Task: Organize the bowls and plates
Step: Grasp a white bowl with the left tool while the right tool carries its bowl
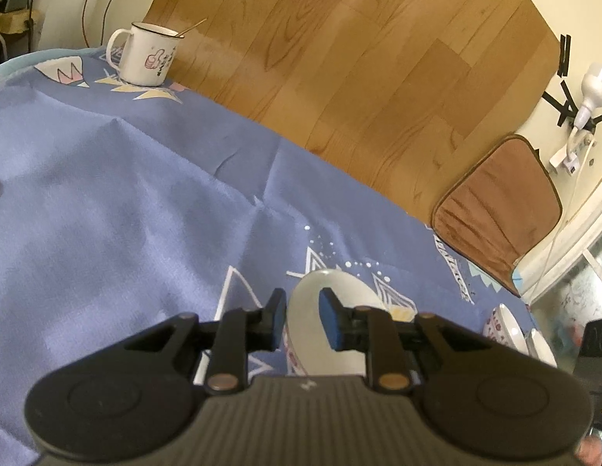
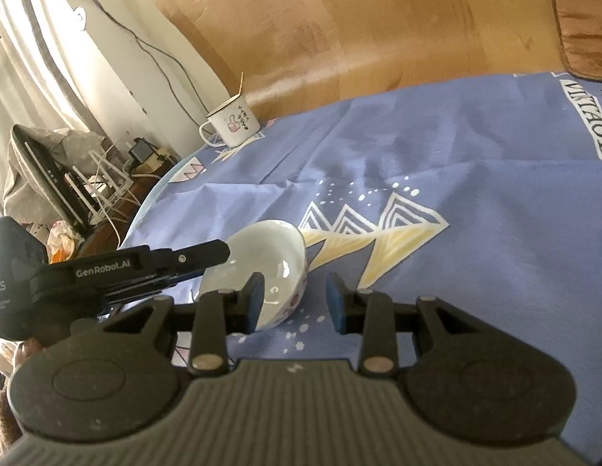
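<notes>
A white bowl (image 1: 339, 295) with a floral outer wall lies on the blue tablecloth (image 1: 126, 194), tipped up on one side. My left gripper (image 1: 302, 322) is shut on its near rim, one blue pad outside the wall and the other inside. In the right wrist view the same bowl (image 2: 269, 260) faces its hollow toward me, and the left gripper (image 2: 219, 250) reaches its left rim. My right gripper (image 2: 295, 303) stands open just in front of the bowl, with nothing between its fingers; its left finger overlaps the bowl's lower edge. Two more bowls, one floral (image 1: 502, 322) and one white (image 1: 541, 345), sit at the far right.
A white enamel mug (image 1: 149, 58) with a spoon stands near the table's far edge, also the mug (image 2: 235, 122) in the right view. Beyond the edge are wooden floor and a brown chair cushion (image 1: 498, 213). Routers and cables (image 2: 87, 182) crowd the left side.
</notes>
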A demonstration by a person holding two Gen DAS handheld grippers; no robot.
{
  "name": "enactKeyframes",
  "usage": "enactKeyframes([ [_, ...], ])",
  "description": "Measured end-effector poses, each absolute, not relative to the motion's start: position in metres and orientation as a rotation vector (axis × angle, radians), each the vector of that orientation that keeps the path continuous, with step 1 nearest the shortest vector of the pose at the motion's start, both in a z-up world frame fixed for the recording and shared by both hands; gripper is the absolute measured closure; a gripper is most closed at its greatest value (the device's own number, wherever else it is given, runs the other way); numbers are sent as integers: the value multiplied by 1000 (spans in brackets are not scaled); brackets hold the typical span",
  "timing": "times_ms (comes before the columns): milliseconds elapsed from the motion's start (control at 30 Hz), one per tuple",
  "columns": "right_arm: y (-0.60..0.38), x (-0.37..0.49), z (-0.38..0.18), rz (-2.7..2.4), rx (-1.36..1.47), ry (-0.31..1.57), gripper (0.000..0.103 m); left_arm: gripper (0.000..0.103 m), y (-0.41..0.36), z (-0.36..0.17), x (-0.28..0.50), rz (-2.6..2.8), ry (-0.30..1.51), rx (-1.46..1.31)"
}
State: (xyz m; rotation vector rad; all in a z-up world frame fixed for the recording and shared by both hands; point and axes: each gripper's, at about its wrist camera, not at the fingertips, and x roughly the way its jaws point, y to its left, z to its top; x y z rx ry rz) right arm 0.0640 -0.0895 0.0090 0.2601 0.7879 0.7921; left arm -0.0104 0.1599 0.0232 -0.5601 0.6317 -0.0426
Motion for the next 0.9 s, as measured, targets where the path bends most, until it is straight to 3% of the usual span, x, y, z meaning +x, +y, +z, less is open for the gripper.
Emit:
enactKeyframes([
  [200, -77, 69, 2, 812, 243, 830, 65, 84, 154, 9, -9, -31, 681, -560],
  [333, -72, 73, -9, 827, 267, 902, 79, 93, 153, 1, -9, -43, 681, -577],
  [667, -85, 58, 11, 771, 201, 735, 84, 94, 130, 33, 1, -111, 607, -517],
  [900, -143, 60, 22, 615, 273, 641, 85, 93, 70, 51, 43, -262, 616, -449],
])
